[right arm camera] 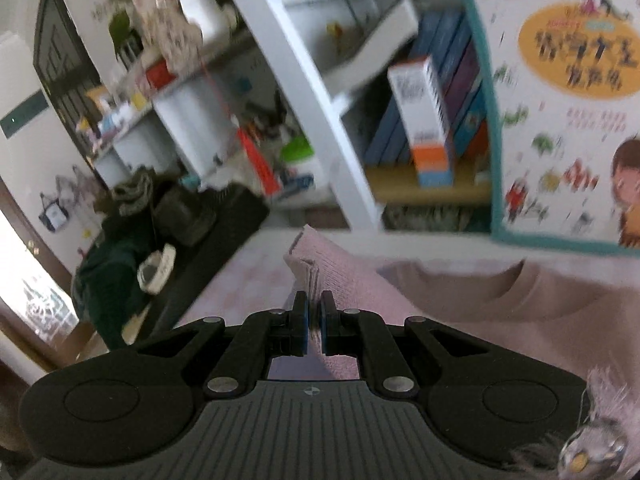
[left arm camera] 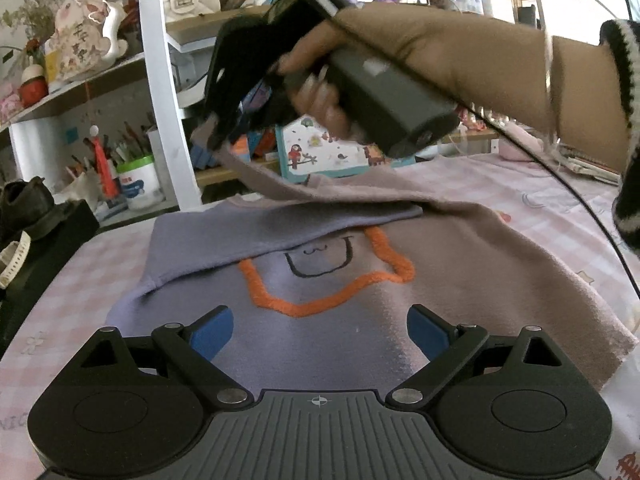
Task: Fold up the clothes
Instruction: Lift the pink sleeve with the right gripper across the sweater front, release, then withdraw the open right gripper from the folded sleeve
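2 grippers work a soft mauve fleece sweatshirt with an orange looped outline on its front [left arm camera: 320,280], spread on the pink checked tablecloth [left arm camera: 68,292]. The right gripper [right arm camera: 314,304] is pinched tight on a ribbed cuff [right arm camera: 308,256], carrying that sleeve up and across the chest. The left gripper [left arm camera: 320,332] hovers low over the hem, blue pads wide apart, holding nothing. A sleeve fold looks in hand; next, lay the cuff flat across the body and release.
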Action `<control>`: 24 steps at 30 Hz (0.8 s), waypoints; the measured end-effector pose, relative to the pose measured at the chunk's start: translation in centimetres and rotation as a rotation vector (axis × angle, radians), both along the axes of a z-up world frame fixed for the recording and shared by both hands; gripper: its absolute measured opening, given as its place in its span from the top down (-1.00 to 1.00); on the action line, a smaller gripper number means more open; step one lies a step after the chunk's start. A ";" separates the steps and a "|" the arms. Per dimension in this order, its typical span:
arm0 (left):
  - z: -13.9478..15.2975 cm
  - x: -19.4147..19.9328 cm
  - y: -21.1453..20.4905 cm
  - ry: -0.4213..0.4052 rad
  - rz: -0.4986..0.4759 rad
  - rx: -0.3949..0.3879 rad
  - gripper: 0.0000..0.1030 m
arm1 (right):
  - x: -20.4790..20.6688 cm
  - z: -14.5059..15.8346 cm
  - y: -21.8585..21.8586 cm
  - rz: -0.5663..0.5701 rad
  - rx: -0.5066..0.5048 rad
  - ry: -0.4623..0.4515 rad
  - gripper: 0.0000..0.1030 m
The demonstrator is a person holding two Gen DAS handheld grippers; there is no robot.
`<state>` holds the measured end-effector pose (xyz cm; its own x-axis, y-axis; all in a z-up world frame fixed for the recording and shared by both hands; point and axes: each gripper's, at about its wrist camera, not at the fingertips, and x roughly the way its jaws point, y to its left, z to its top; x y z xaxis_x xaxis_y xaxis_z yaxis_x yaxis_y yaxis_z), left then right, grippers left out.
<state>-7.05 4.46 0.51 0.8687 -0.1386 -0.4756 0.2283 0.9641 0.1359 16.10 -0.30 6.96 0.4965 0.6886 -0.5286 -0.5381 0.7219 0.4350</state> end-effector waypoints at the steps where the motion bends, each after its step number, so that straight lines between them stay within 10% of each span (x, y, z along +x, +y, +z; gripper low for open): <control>1: 0.0 0.0 0.0 0.001 0.000 -0.002 -0.88 | 0.1 -0.5 0.4 0.007 -0.009 0.015 0.87; 24: -0.4 -0.1 -0.4 0.025 0.001 0.022 -0.92 | -2.6 -1.4 -2.7 0.041 -0.050 -0.030 0.05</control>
<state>-7.11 4.04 0.10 0.8568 -0.1266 -0.4998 0.2304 0.9612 0.1515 13.49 -3.03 5.59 0.4843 0.6818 -0.5482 -0.5797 0.7195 0.3826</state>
